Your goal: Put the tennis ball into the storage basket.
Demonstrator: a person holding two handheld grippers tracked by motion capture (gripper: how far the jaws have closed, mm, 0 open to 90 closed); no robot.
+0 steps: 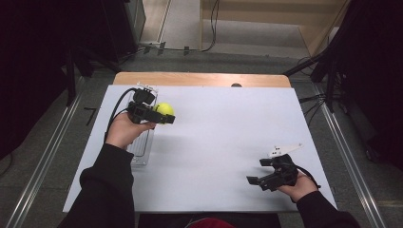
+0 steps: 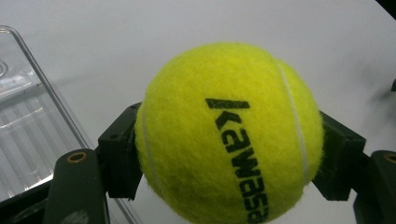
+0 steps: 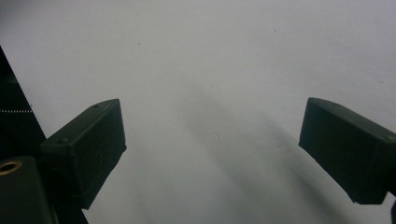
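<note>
Plastic tray (image 1: 142,151), clear and ribbed, lies along the left edge of the white table (image 1: 223,142), partly under the person's left hand (image 1: 124,130). In the left gripper view the same tray (image 2: 28,135) shows at the left, just beside the jaws.

Above the far end of the tray, the left gripper (image 1: 164,115) points toward the right of the high view and pinches a yellow tennis ball (image 1: 165,109). In the left gripper view the ball (image 2: 229,135) sits squarely between the two black jaws, which press on its left and right sides; dark lettering runs down its front and a white seam curves along each side. The ball appears to be held off the table, over the white surface beside the tray rather than in it. A black cable trails from the gripper back past the wrist.

Bare white table lies between the two hands, which are well apart.

At the right, near the front edge, the right hand (image 1: 297,185) holds the right gripper (image 1: 253,180) low over the table, aimed left. In the right gripper view its jaws stand spread wide with nothing between them, just plain white table (image 3: 210,70) and their soft shadow.
</note>
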